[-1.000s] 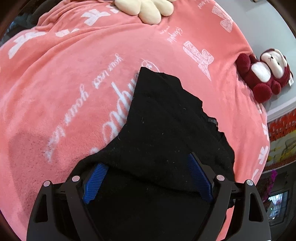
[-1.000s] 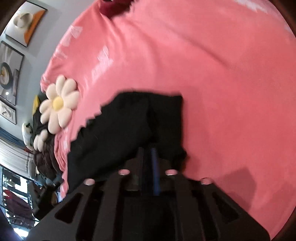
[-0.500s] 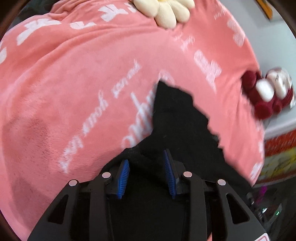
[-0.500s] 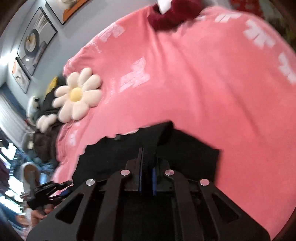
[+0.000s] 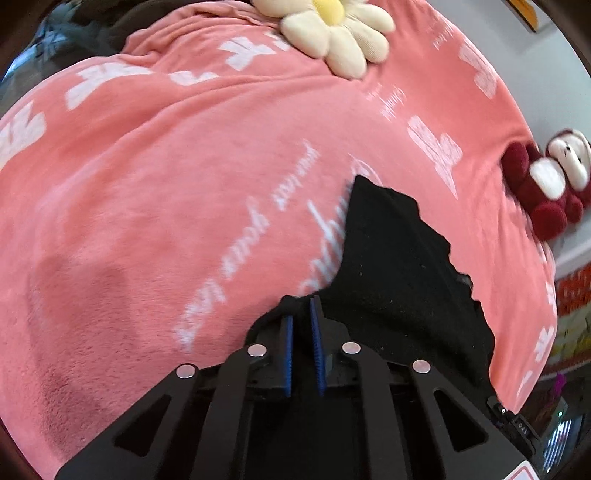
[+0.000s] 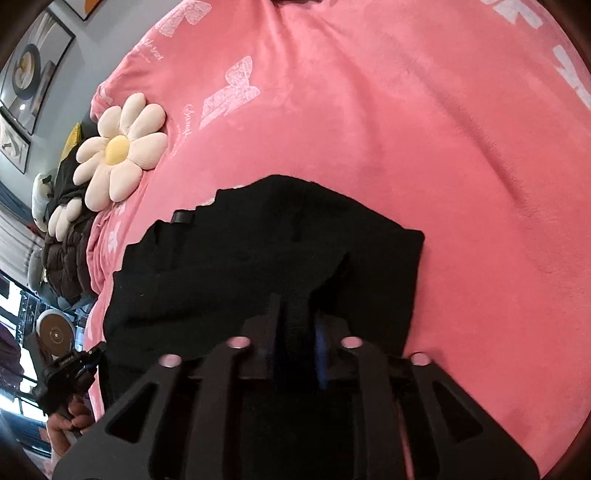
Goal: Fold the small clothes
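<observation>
A black garment (image 5: 399, 266) lies on a pink blanket (image 5: 184, 184). It also shows in the right wrist view (image 6: 240, 266), spread from the middle toward the left. My left gripper (image 5: 301, 310) is shut on a bunched near edge of the black garment, blue pads almost together. My right gripper (image 6: 295, 314) is shut on another fold of the same garment near its right side. The cloth under both grippers is hidden by their frames.
A cream flower cushion (image 5: 332, 33) lies at the far end of the blanket, also in the right wrist view (image 6: 118, 147). A red and white plush toy (image 5: 550, 184) sits at the right edge. Dark bedding (image 6: 66, 254) and the other hand-held gripper (image 6: 70, 369) show at left.
My left gripper has closed from wide open onto the garment's edge. My right gripper has stayed shut on the cloth, and the garment now lies more spread out in its view.
</observation>
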Demonstrator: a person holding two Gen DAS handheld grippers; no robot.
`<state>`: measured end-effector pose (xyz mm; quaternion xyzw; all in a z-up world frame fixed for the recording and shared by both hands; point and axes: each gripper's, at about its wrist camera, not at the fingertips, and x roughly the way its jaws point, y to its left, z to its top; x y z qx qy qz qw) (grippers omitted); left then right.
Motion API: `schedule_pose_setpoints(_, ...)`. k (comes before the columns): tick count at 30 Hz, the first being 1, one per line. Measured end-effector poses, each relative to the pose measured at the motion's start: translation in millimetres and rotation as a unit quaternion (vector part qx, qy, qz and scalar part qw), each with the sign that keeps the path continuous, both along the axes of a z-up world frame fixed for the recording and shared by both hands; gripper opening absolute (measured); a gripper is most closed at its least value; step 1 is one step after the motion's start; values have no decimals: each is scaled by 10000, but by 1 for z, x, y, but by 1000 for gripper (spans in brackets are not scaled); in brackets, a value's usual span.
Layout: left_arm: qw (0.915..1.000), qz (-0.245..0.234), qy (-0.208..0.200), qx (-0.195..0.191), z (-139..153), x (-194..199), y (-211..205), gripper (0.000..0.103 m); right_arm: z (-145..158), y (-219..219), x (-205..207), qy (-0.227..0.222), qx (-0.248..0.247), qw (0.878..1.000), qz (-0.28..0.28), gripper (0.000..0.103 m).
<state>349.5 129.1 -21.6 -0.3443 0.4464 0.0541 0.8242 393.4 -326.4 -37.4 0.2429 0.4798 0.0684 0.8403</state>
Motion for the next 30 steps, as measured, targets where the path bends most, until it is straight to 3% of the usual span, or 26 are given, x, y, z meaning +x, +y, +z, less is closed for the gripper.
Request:
schedule_pose_setpoints(3, 9999, 101, -52, -5, -4, -2, 0, 13, -5, 14, 5, -98, -239, 9996, 141, 43)
schedule_pose_setpoints(4, 9999, 94, -74, 82, -3, -2, -2, 13, -2, 18, 6, -168, -272, 9992, 228, 31)
schedule_pose_setpoints(5, 9998, 69, -101, 154, -2, -1, -4, 12, 3, 22, 8, -235, -170, 9989, 357, 4)
schedule_pose_setpoints(9, 9996, 185, -225, -32, -2, -2, 5, 12, 42, 31, 3, -1000, -269, 9940, 365, 4)
schedule_pose_setpoints(13, 9993, 249, -252, -78, -8, -4, 4, 12, -1, 28, 18, -30, -678, 9968, 416, 7)
schedule_pose_setpoints(15, 9997, -91, -217, 13, 0, -5, -1, 13, 10, 22, 3, -137, -819, 9965, 115, 14)
schedule_pose_setpoints(16, 9995, -257, -198, 30, 4, -8, -1, 17, 22, 22, -7, -209, -1083, 9939, -62, 27)
schedule_pose_setpoints(17, 9990, -410, -165, 72, 8, -12, -1, 38, 32, 22, -16, -357, -1252, 9914, -163, 39)
schedule_pose_setpoints(18, 9985, -509, -155, 137, 12, -19, 0, 61, 46, 27, -27, -639, -1425, 9875, -222, 40)
schedule_pose_setpoints(20, 9968, -696, -298, 236, 21, -36, 2, 64, 66, 50, -31, -963, -1309, 9866, 126, 40)
schedule_pose_setpoints(23, 9934, -1084, -280, 234, 21, -57, -2, 64, 73, 113, -7, -880, -732, 9871, 1120, 40)
schedule_pose_setpoints(27, 9919, -1259, 28, 155, 3, -75, -7, 65, 67, 226, 35, -679, -554, 9664, 2417, 39)
schedule_pose_setpoints(29, 9905, -1331, -183, 278, 2, -88, -9, 65, 48, 288, 59, -321, -731, 9504, 3006, 25)
schedule_pose_setpoints(30, 9891, -1415, -190, 373, 2, -90, -11, 65, 38, 306, 68, -209, -877, 9464, 3103, 24)
